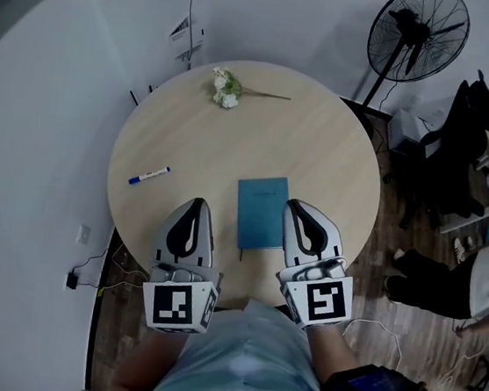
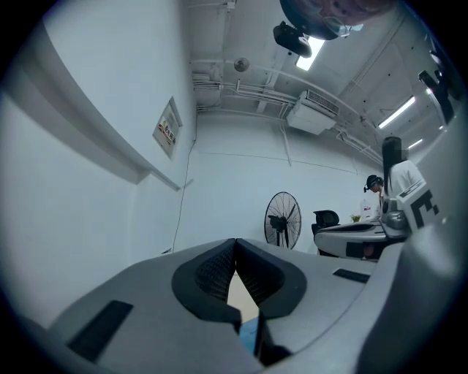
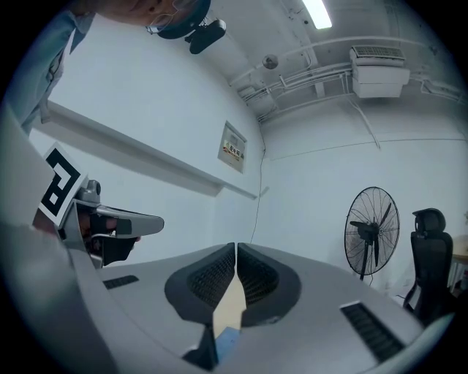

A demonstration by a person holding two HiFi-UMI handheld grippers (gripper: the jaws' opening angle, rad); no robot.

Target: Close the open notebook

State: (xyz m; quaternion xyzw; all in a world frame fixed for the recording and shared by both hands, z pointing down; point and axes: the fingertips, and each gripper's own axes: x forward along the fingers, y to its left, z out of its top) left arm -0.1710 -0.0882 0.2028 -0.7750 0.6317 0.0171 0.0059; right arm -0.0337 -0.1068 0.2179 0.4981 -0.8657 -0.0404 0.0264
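Note:
The notebook [image 1: 261, 212] lies closed, teal cover up, on the round wooden table [image 1: 197, 149] near its front edge. My left gripper [image 1: 196, 204] hangs just left of the notebook with its jaws together and nothing between them. My right gripper [image 1: 294, 207] is just right of the notebook, also shut and empty. Both point level, away from the person's body. In the left gripper view the jaws of my left gripper [image 2: 235, 242] meet at the tips, and a sliver of the blue notebook [image 2: 248, 337] shows below. The right gripper view shows my right gripper [image 3: 235, 248] the same way.
A blue-capped marker [image 1: 149, 175] lies on the table's left part. A sprig of white flowers [image 1: 227, 88] rests at the far side. A standing fan [image 1: 419, 35] and a black chair [image 1: 467, 147] stand to the right, where another person [image 1: 482, 281] is.

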